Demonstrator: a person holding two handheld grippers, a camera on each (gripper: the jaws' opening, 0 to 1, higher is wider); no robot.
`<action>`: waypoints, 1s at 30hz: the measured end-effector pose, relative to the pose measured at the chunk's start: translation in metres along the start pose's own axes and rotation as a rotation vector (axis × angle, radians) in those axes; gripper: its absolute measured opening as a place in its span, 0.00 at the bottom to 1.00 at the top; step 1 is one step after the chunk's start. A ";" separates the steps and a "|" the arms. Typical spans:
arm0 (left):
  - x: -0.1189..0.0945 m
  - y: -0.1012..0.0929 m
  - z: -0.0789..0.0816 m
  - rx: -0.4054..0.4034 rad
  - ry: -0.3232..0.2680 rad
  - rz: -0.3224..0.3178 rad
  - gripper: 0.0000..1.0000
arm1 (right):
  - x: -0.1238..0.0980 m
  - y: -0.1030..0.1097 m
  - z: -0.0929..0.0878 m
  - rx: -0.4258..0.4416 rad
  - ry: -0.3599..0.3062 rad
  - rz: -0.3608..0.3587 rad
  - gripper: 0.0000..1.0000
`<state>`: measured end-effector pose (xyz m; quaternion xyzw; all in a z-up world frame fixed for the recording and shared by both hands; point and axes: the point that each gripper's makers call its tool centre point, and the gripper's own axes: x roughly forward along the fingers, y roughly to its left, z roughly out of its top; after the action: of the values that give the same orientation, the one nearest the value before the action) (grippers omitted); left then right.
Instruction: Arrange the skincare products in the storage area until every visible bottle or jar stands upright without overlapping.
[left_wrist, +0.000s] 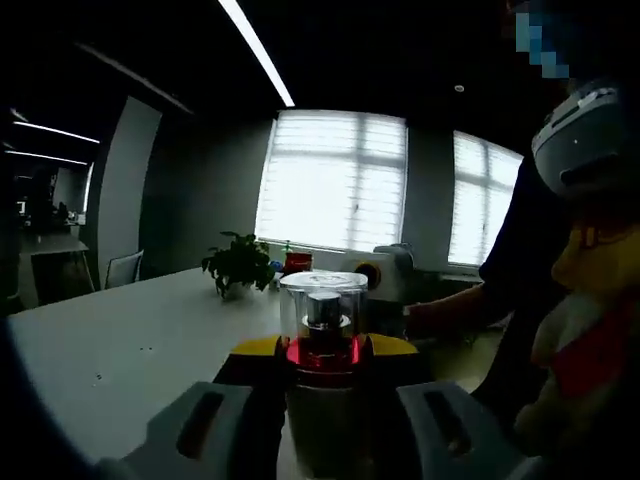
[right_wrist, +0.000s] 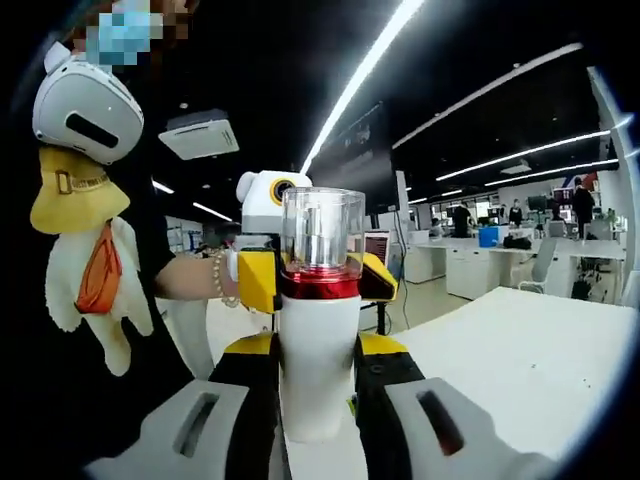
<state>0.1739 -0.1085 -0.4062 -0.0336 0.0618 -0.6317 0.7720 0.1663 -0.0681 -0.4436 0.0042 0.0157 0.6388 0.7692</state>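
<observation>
The white cylindrical bottle with a red collar and clear plastic cap (right_wrist: 320, 330) stands upright above the white table (right_wrist: 520, 350), clamped low by the right gripper (right_wrist: 318, 400) and near its collar by the left gripper (left_wrist: 322, 415)

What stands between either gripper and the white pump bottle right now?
Nothing visible. The right gripper has its jaws closed on the white pump bottle, and the left gripper clamps the same bottle from the opposite side, just under its clear cap.
</observation>
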 end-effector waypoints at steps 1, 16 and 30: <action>0.001 -0.001 -0.001 0.001 0.000 -0.008 0.24 | 0.000 0.000 0.000 -0.005 0.003 0.007 0.29; 0.029 0.008 -0.039 0.034 0.133 -0.066 0.25 | -0.007 -0.009 -0.040 -0.023 0.120 -0.007 0.28; 0.061 0.013 -0.110 -0.003 0.267 -0.132 0.24 | -0.035 -0.029 -0.114 0.014 0.277 -0.073 0.28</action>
<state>0.1829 -0.1631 -0.5198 0.0457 0.1626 -0.6797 0.7137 0.1849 -0.1093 -0.5576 -0.0792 0.1264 0.6045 0.7825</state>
